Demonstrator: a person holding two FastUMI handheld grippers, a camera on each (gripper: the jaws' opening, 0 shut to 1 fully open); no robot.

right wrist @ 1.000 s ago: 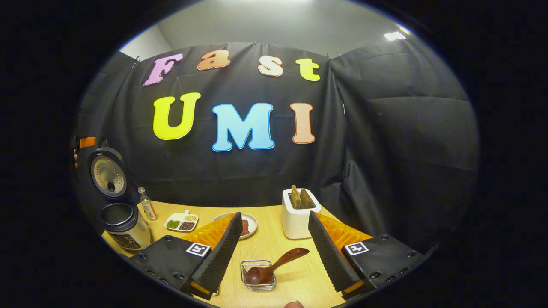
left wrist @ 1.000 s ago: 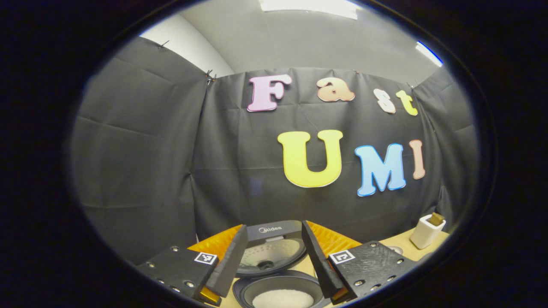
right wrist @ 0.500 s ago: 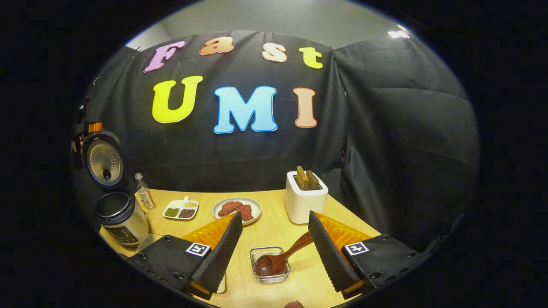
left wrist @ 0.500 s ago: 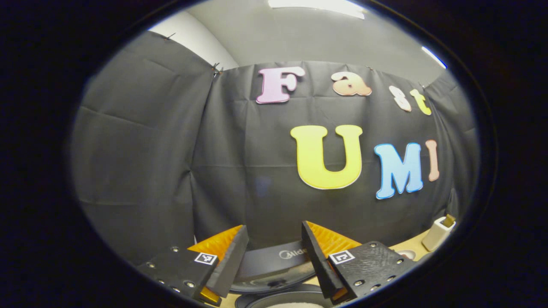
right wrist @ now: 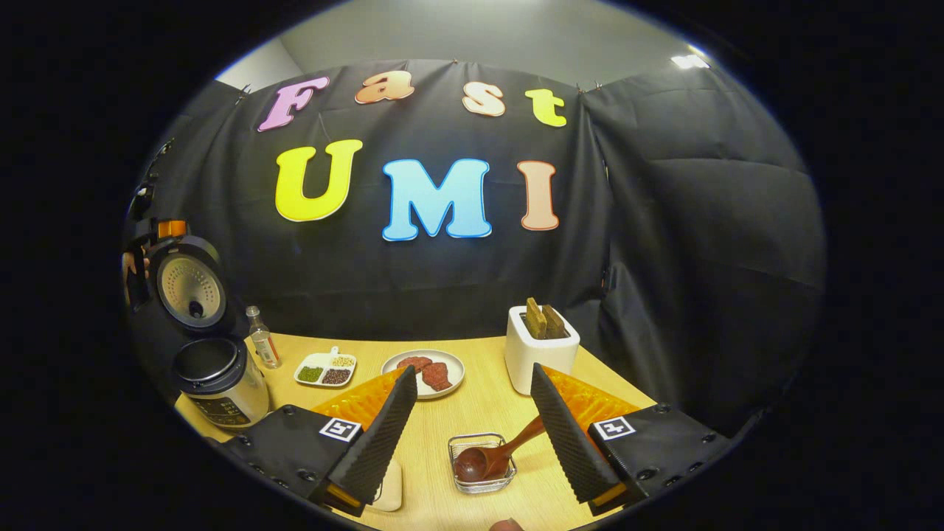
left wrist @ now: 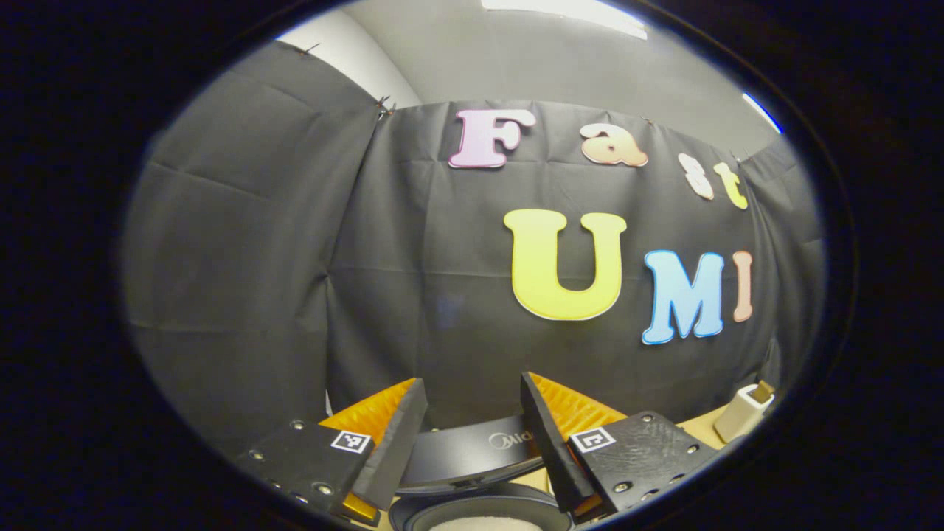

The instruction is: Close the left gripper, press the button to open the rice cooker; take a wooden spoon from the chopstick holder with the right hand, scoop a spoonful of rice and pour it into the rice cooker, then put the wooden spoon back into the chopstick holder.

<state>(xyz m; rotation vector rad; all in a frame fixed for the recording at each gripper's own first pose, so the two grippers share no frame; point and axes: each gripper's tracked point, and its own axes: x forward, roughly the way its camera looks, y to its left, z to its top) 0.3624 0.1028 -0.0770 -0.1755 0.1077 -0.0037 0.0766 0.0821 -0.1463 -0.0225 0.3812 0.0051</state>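
In the right gripper view the wooden spoon lies with its bowl in a small clear square dish, handle slanting up to the right. My right gripper stands open above and around it, not touching. Behind, a white chopstick holder holds wooden pieces. At far left the rice cooker stands with its lid up. In the left gripper view my left gripper is open over the cooker; the raised lid and the pot with white rice lie between its fingers. The holder sits far right.
On the wooden table stand a small bottle, a divided dish of beans and a plate of meat. A white object lies by my right gripper's left finger. A hand shows behind the cooker lid.
The left gripper view has tilted up, so the cooker lid and pot sit lower in it. The right gripper view has panned left; the spoon dish now lies nearer its right finger.
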